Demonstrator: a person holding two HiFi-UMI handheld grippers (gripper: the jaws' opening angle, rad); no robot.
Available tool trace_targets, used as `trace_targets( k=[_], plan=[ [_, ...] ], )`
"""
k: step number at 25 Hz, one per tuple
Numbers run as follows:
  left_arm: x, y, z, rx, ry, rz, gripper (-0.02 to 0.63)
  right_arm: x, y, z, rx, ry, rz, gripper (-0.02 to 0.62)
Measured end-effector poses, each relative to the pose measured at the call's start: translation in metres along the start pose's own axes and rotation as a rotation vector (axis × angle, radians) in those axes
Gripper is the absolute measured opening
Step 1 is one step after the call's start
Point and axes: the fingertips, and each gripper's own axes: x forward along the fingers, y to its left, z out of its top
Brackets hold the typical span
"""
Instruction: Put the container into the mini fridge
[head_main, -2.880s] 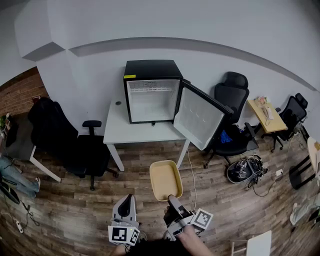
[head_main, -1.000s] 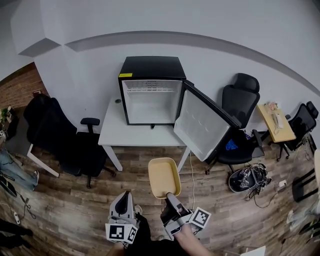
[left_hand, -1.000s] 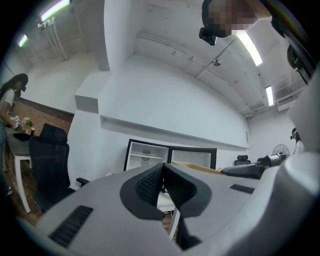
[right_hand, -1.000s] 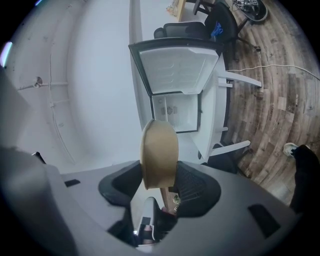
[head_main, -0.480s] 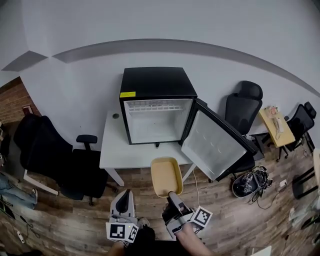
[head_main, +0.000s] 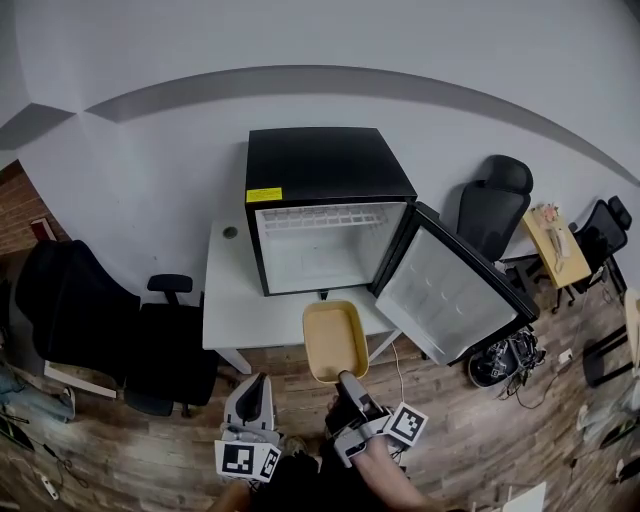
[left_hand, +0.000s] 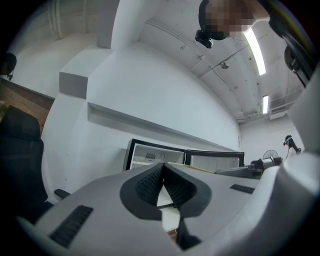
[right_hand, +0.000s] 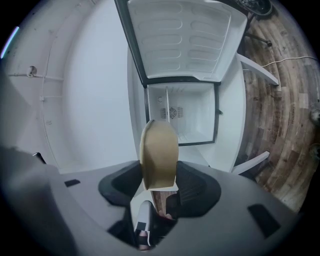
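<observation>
A black mini fridge (head_main: 325, 205) stands on a white table (head_main: 232, 300). Its door (head_main: 455, 290) hangs open to the right and its white inside is bare. In front of the opening hangs a shallow tan container (head_main: 334, 340), over the table's front edge. My right gripper (head_main: 346, 381) is shut on its near rim. In the right gripper view the container (right_hand: 159, 155) stands edge-on between the pads, pointing at the fridge's inside (right_hand: 187, 112). To the container's left, my left gripper (head_main: 256, 390) is shut and holds nothing. Its pads (left_hand: 150, 184) meet at the tips.
A black office chair (head_main: 165, 350) stands left of the table, and another one (head_main: 492, 215) behind the open door. At the right, cables and gear (head_main: 510, 355) lie on the wood floor. Further right stands a small wooden table (head_main: 556, 243).
The fridge and table have come closer and lower in the head view. The container, still in my right gripper, now reaches the table's front edge below the fridge opening.
</observation>
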Motion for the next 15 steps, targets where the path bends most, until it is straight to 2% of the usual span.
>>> trace_targets(
  k=[15],
  plan=[
    [0.109,0.039,0.000,0.012,-0.023,0.015,0.008,0.116,-0.009,0.073,-0.013,0.011,0.015,0.218]
  ],
)
